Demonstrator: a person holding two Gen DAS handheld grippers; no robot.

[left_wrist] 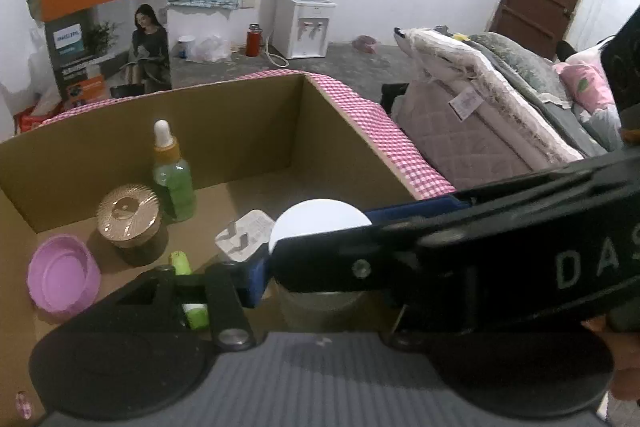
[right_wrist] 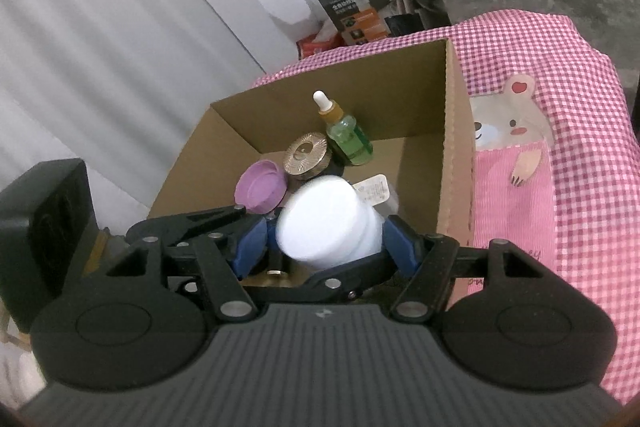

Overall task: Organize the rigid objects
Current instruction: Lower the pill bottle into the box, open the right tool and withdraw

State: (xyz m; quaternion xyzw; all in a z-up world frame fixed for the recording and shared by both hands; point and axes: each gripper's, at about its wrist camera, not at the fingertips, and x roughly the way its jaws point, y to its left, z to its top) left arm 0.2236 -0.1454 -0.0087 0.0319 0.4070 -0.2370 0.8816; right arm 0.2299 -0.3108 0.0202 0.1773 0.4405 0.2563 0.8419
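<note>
Right gripper [right_wrist: 326, 247]: pinching the white-lidded jar [right_wrist: 320, 223], one blue pad on each side, just below the lid. Jar position: tilted, lid face turned toward the right wrist camera, inside the open top of the cardboard box [right_wrist: 456, 147], at the near end. Contact between jar base and box floor: cannot tell, base hidden behind the fingers. Left gripper [left_wrist: 316, 287]: coming in from the left side of the jar, its visible blue pad just beside the translucent jar body, below the lid. Second finger hidden behind the right gripper, which crosses the left wrist view from the right. Left jaw state: cannot tell whether pressing on the jar or merely straddling it. Other contents of the box, all beyond the jar and apart from both grippers: green dropper bottle [right_wrist: 350, 143], upright, near the far wall; gold-lidded jar [right_wrist: 306, 155], upright, just in front and to the left of the bottle; purple lid [right_wrist: 260, 193], hollow side up, tilted, just left of the gold-lidded jar; white printed packet [right_wrist: 374, 191], lying flat, just behind the white-lidded jar. Small green tube [left_wrist: 182, 263]: lying on the box floor, partly under the left gripper's linkage. Box support: pink checked cloth [right_wrist: 560, 67] with a bear motif, to the right of the box in the right wrist view.
</note>
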